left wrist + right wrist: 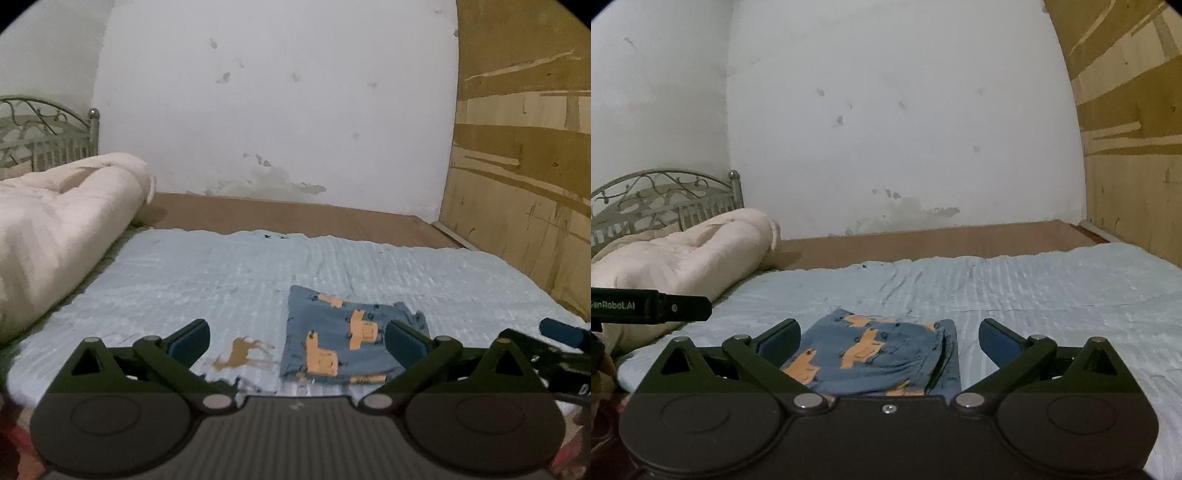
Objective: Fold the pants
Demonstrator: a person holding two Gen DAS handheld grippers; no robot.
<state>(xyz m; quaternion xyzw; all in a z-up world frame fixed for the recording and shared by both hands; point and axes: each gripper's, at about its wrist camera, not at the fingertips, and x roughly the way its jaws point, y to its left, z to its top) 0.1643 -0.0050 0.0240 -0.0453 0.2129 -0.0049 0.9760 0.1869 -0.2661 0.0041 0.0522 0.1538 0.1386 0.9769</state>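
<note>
The blue pants (343, 336) with orange animal prints lie folded into a small rectangle on the light blue bed sheet (221, 273). In the right wrist view the pants (875, 354) lie just ahead, between the fingers. My left gripper (297, 338) is open and empty, held above the sheet just left of the pants. My right gripper (888, 339) is open and empty, hovering at the near edge of the pants. The right gripper's tip (561, 332) shows at the right of the left wrist view.
A rolled cream blanket (55, 229) lies at the left by a metal headboard (44, 136). A white wall is behind the bed, a wooden panel (517, 166) on the right. A brown animal print (240, 354) marks the sheet. The left gripper's body (646, 304) shows at the left.
</note>
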